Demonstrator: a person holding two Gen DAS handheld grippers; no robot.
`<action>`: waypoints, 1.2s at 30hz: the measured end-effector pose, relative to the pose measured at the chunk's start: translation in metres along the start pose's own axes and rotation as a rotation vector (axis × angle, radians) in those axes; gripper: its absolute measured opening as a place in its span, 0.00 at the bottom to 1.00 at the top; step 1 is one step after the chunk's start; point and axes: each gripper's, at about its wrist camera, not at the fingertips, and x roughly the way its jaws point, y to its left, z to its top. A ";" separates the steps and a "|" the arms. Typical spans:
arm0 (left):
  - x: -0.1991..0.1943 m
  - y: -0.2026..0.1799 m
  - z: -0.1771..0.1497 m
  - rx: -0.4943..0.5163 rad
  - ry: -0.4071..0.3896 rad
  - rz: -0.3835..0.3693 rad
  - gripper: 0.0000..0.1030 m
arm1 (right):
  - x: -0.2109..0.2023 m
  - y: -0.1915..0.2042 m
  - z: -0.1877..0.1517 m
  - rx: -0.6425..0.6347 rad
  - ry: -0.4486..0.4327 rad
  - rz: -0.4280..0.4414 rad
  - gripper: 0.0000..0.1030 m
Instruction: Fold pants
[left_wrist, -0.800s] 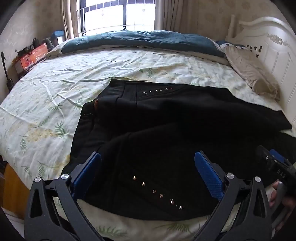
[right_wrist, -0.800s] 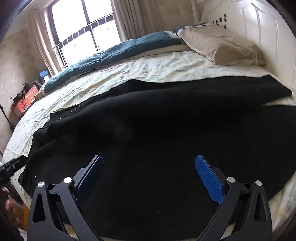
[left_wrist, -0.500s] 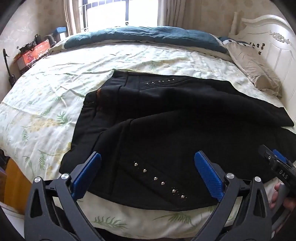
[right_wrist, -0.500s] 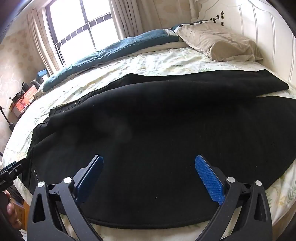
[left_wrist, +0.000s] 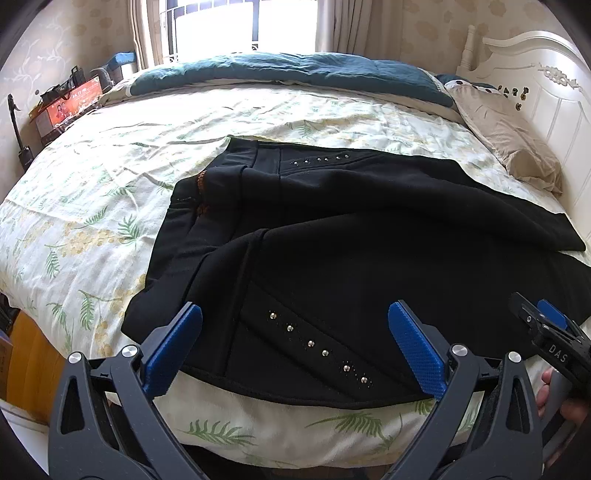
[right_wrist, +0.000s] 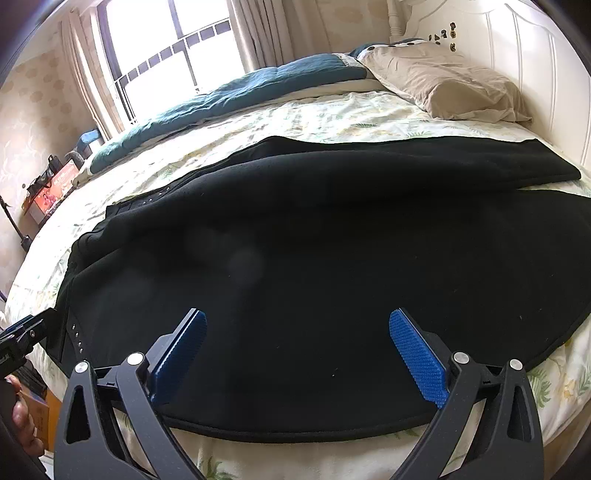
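Black pants (left_wrist: 351, 251) with rows of silver studs lie spread across the bed, waist toward the left, legs running to the right (right_wrist: 332, 258). My left gripper (left_wrist: 295, 343) hovers open above the near waist edge, blue pads wide apart with nothing between them. Over the near hem of the leg hangs my right gripper (right_wrist: 297, 350), also open and empty. The right gripper's tip (left_wrist: 546, 332) and a hand show at the right edge of the left wrist view.
The bed has a leaf-print sheet (left_wrist: 110, 177), a rolled teal duvet (left_wrist: 295, 70) at the far side and a beige pillow (right_wrist: 443, 88) by the white headboard (left_wrist: 546, 74). Boxes and a bag (left_wrist: 66, 103) stand at the far left beside the window.
Both grippers have drawn back and up from the pants toward the near bed edge; more of the sheet's front edge shows below the fabric. Jaws stayed wide.
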 end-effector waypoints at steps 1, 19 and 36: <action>0.000 0.000 -0.001 -0.001 0.002 0.000 0.98 | 0.000 0.000 0.001 -0.002 0.002 0.000 0.96; -0.001 -0.001 -0.003 0.002 0.004 0.002 0.98 | -0.001 0.002 -0.002 -0.002 0.007 0.003 0.96; -0.004 -0.001 -0.005 0.003 0.004 0.009 0.98 | -0.002 0.001 -0.004 -0.001 0.015 0.003 0.96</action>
